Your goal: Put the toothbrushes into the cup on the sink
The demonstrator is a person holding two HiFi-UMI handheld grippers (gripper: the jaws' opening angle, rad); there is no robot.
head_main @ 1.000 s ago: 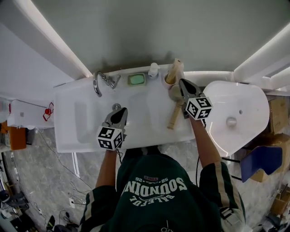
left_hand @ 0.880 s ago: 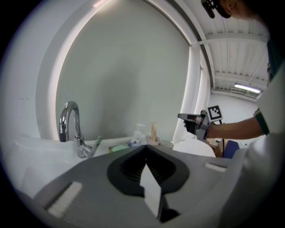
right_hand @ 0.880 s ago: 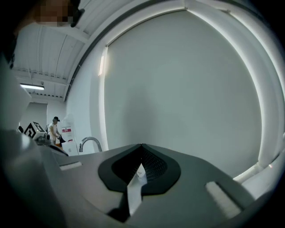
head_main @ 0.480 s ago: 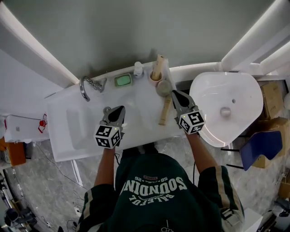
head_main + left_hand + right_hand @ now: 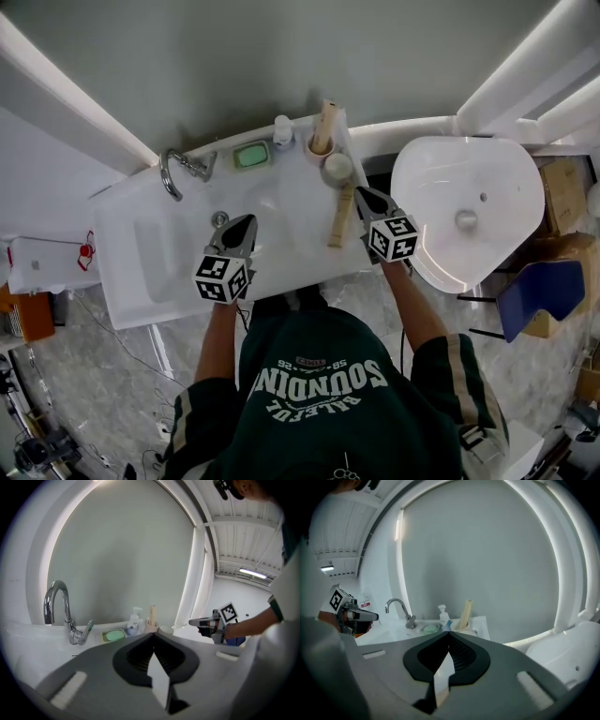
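In the head view a tan toothbrush lies flat on the sink right of centre, long axis near vertical in frame, upper end towards the cup where a second toothbrush stands upright, while the right gripper, just beside the lying one, and the left gripper have jaws together, empty.

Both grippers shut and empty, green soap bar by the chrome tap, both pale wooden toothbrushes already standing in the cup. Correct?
Not quite. Only one pale wooden toothbrush stands in the cup; the second toothbrush lies flat on the white sink top beside the right gripper, as the head view shows. The rest holds.
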